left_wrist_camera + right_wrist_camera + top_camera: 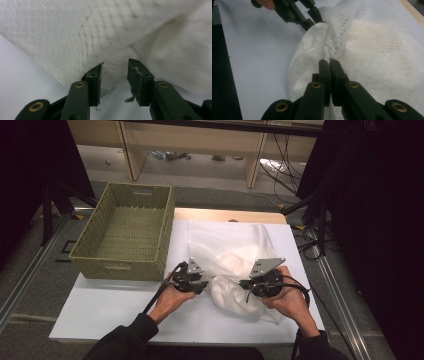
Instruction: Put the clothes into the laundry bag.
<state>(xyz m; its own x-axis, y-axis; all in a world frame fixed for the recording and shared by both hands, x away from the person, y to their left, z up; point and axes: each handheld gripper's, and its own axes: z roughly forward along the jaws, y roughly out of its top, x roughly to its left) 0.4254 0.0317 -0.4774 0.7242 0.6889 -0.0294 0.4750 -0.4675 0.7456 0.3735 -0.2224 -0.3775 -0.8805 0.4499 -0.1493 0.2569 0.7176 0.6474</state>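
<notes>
A white mesh bag (235, 251) with a white bundle inside lies on the white table (110, 307), right of centre. My left gripper (204, 285) is at the bag's near left side. In the left gripper view its jaws stand open (115, 72), with a fold of the bag's fabric (85, 35) bulging between the tips. My right gripper (245, 285) is at the bag's near right side. It is shut (329, 61) on a bunched ridge of the mesh (332, 37). The left gripper (313, 15) faces it across the bag.
An empty woven basket (122, 266) stands on the table's left half, close to my left gripper. Bare table lies in front of both hands. Beyond the table are wooden shelving (195, 140) and cables on the floor (285, 170). Dark stands flank both sides.
</notes>
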